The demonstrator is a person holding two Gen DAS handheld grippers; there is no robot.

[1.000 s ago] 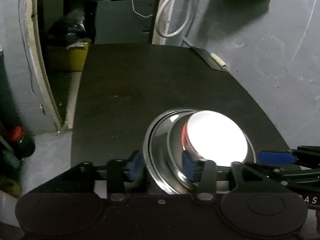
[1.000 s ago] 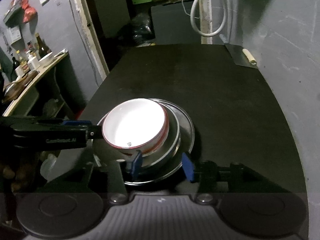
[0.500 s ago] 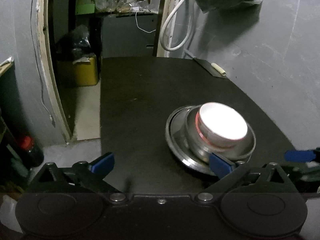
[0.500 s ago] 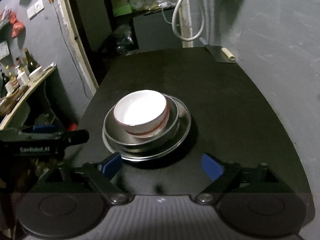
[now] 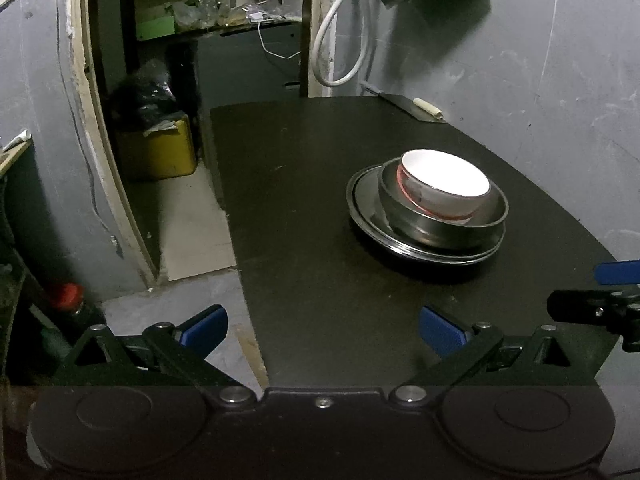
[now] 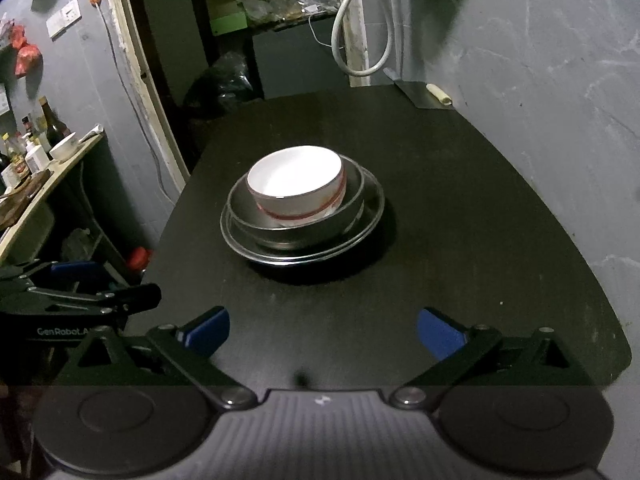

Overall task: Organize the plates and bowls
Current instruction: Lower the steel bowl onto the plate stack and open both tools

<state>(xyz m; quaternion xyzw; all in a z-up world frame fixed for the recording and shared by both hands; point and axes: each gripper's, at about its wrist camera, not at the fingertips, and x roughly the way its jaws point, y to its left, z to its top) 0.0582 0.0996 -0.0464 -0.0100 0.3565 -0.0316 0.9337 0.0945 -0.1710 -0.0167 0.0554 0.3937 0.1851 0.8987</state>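
Grey plastered walls and an open doorway [image 5: 168,80] back a black table [image 6: 440,208] that fills most of both views. White hose [image 6: 360,40] loops down the wall behind the table's far edge. Yellow bin [image 5: 160,152] sits on the floor past the doorway, left of the table. Wooden side counter [image 6: 48,176] with bottles and a small white bowl stands at far left in the right wrist view.

Stack sits on the table, well ahead of both grippers: steel plate [image 6: 240,240] at the bottom, steel bowl [image 6: 296,236] on it, white bowl [image 6: 296,184] with a red band nested inside the steel one, upright.

Left gripper [image 5: 322,328]: jaws spread wide, nothing between them, stack off to its right and apart. Right gripper [image 6: 323,330]: jaws opening, now wide, only bare table between them, stack straight ahead, untouched. Knife [image 6: 424,94] with a pale handle lies at the far right table corner.
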